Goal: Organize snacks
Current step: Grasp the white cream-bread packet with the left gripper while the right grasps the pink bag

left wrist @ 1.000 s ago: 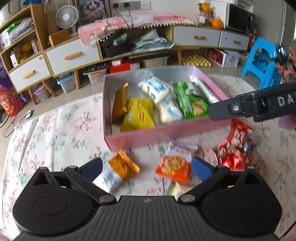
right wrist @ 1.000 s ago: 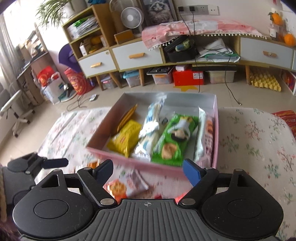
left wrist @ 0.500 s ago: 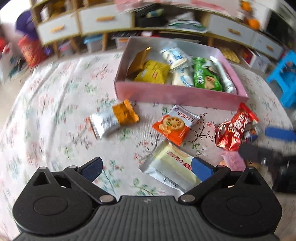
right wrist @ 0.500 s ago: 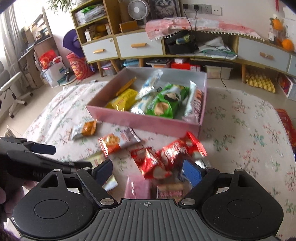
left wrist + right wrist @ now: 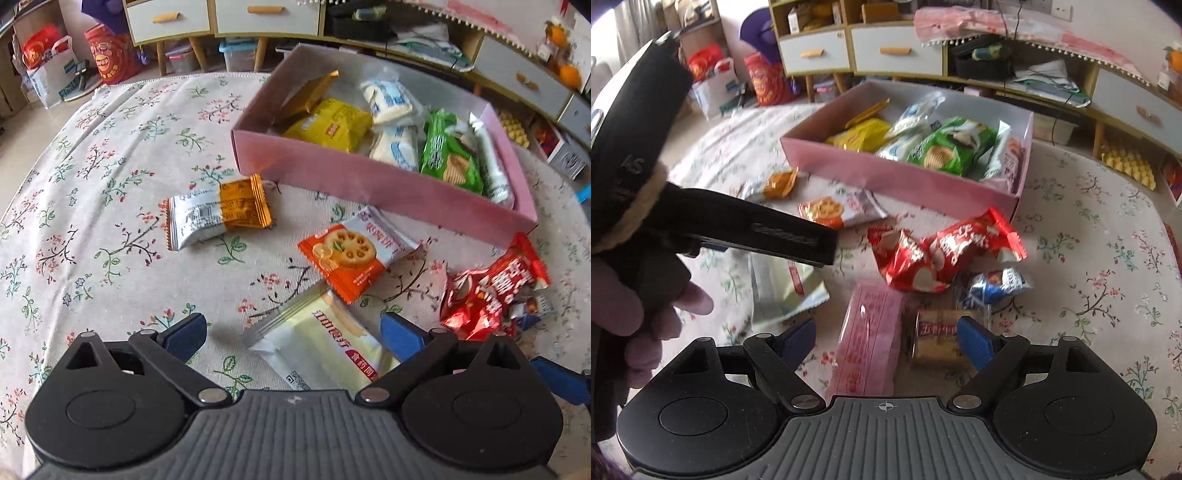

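Crinkly foil wraps the pale yellow wafer packet (image 5: 325,350), lying flat on the floral counter (image 5: 92,206) between the spread left claw (image 5: 291,334): light, slippery, crushable, best pinched across its sealed edge. The right claw (image 5: 886,341) is spread over a pink packet (image 5: 871,339).

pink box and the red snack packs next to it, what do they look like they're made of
The shallow pink rectangular box looks like matte cardboard or stiff paper: flat thin walls, creased corners, no shine. The crinkled red snack packs look like glossy plastic or foil film: sharp wrinkles, bright glints, a silvery inner side showing at torn or folded edges.
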The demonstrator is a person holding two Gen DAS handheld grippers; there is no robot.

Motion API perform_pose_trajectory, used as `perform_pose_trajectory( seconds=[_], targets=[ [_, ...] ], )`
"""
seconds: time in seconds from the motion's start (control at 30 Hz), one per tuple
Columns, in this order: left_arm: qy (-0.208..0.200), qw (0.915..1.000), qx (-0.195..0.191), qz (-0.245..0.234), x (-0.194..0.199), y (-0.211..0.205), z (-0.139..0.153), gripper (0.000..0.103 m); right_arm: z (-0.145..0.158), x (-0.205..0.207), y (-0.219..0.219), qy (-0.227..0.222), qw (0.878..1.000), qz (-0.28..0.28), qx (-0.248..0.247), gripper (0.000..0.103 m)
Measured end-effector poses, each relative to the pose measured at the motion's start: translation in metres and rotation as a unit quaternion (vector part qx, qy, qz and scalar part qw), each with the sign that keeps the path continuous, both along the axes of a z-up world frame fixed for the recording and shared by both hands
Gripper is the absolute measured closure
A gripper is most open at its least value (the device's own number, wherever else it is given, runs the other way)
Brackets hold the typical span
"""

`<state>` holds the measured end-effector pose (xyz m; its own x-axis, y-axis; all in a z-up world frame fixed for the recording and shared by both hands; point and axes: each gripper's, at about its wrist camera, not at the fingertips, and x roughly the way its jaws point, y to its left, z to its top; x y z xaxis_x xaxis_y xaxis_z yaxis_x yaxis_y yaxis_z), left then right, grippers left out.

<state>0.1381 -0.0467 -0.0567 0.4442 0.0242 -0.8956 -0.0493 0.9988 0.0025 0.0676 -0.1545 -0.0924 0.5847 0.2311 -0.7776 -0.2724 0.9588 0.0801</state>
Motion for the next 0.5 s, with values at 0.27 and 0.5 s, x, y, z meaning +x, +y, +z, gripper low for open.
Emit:
perform_pose_trajectory(
  seconds=[0.27, 0.5],
  targets=[
    [-0.005, 0.9982, 0.022, -0.055, -0.022, 0.010, -0.005, 0.005, 0.000, -0.009, -0.001, 0.007, 1.000, 0.012, -0.007, 0.017],
    [-0.018, 0.9960, 0.015, -0.086, -0.033, 0.045, -0.006, 0.012, 0.002, -0.022, -0.005, 0.014, 1.000, 0.021, 0.007, 0.017]
  ],
)
